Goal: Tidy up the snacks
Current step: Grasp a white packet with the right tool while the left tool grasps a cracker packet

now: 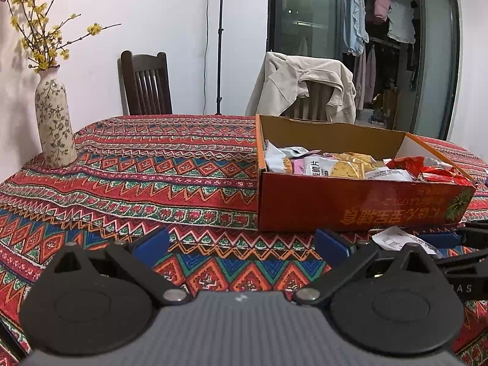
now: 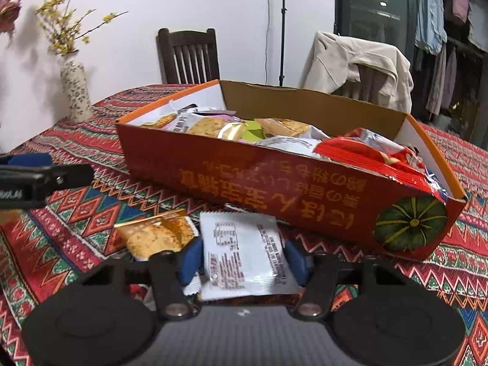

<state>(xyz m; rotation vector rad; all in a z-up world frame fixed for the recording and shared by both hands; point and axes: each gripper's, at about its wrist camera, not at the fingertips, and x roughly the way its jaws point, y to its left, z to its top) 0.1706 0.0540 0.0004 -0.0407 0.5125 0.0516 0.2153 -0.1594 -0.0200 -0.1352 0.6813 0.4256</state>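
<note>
A red cardboard box (image 1: 350, 207) full of snack packets stands on the patterned tablecloth; it also shows in the right wrist view (image 2: 274, 183). My left gripper (image 1: 241, 244) is open and empty, low over the cloth left of the box's front. My right gripper (image 2: 244, 259) is shut on a white snack packet (image 2: 244, 253) just before the box's front wall. An orange cracker packet (image 2: 155, 235) lies on the cloth beside it on the left. The white packet (image 1: 399, 239) and the right gripper's fingers (image 1: 439, 238) show at the right in the left wrist view.
A flowered vase (image 1: 55, 122) with yellow blossoms stands at the table's far left, also in the right wrist view (image 2: 74, 91). Two wooden chairs stand behind the table, one (image 1: 305, 85) draped with a beige jacket. The left gripper's finger (image 2: 39, 177) shows at the left.
</note>
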